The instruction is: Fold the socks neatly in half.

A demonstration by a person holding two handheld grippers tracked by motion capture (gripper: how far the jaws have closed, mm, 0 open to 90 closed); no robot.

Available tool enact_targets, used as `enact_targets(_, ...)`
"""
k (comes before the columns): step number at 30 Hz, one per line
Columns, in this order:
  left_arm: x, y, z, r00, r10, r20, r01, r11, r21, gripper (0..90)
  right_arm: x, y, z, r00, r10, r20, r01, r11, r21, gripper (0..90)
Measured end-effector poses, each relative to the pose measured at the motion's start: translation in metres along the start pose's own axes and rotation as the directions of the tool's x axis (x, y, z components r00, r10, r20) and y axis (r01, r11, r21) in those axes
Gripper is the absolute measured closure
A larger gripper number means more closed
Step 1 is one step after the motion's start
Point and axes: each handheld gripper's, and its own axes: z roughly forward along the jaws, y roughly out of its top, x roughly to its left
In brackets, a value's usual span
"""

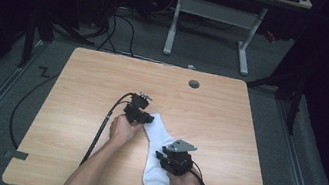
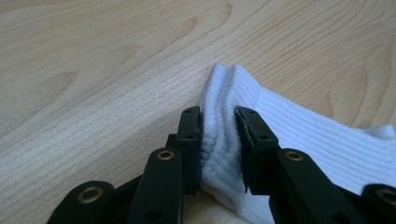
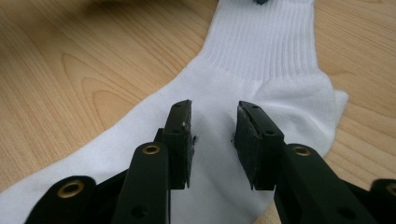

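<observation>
A white ribbed sock (image 1: 159, 142) lies flat on the wooden table (image 1: 210, 110), cuff toward the far left and toe toward the near edge. My left gripper (image 1: 148, 118) is at the cuff. In the left gripper view its jaws (image 2: 218, 114) pinch the bunched cuff of the sock (image 2: 299, 130) between both pads. My right gripper (image 1: 166, 152) sits over the foot part near the heel. In the right gripper view its jaws (image 3: 212, 105) stand apart, with the sock (image 3: 261, 51) lying flat beneath the gap and no fabric pinched.
A round cable hole (image 1: 194, 84) sits near the table's far edge. Bare wood lies to the left and right of the sock. Behind the table stands a white-legged desk (image 1: 212, 9), with cables (image 1: 113, 23) on the dark floor.
</observation>
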Motion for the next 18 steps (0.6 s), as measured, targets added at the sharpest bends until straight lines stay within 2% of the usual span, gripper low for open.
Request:
enact_targets(4, 0.0, 0.0, -0.002, 0.9999, 0.013, 0.009, -0.013, 0.9999, 0.005, 75.1, 0.001, 0.002, 0.0, 0.9999, 0.015, 0.008, -0.015, 1.0, 0.012, 66.0)
enact_targets(7, 0.002, 0.001, -0.005, 0.9994, 0.009, 0.033, -0.009, 0.9999, -0.012, 76.2, 0.002, 0.0, 0.0, 0.9998, 0.013, 0.013, -0.013, 1.0, 0.001, 65.9)
enact_targets(10, 0.003, 0.002, -0.013, 0.9979, 0.009, 0.064, -0.006, 0.9991, -0.043, 76.9, 0.002, -0.002, 0.0, 0.9999, 0.011, 0.011, -0.011, 1.0, -0.012, 65.9)
enact_targets(12, 0.001, 0.004, -0.023, 0.9958, 0.025, 0.088, -0.018, 0.9969, -0.076, 77.1, 0.002, -0.001, 0.0, 0.9999, 0.012, 0.012, -0.012, 1.0, -0.007, 65.8)
enact_targets(16, -0.003, 0.006, -0.032, 0.9936, 0.046, 0.103, -0.035, 0.9936, -0.107, 77.2, 0.003, 0.003, 0.0, 0.9997, 0.014, 0.019, -0.015, 1.0, 0.021, 65.5)
enact_targets(18, -0.005, 0.007, -0.037, 0.9915, 0.055, 0.118, -0.04, 0.991, -0.128, 77.3, 0.003, 0.002, 0.001, 0.9998, 0.013, 0.015, -0.013, 1.0, 0.013, 65.5)
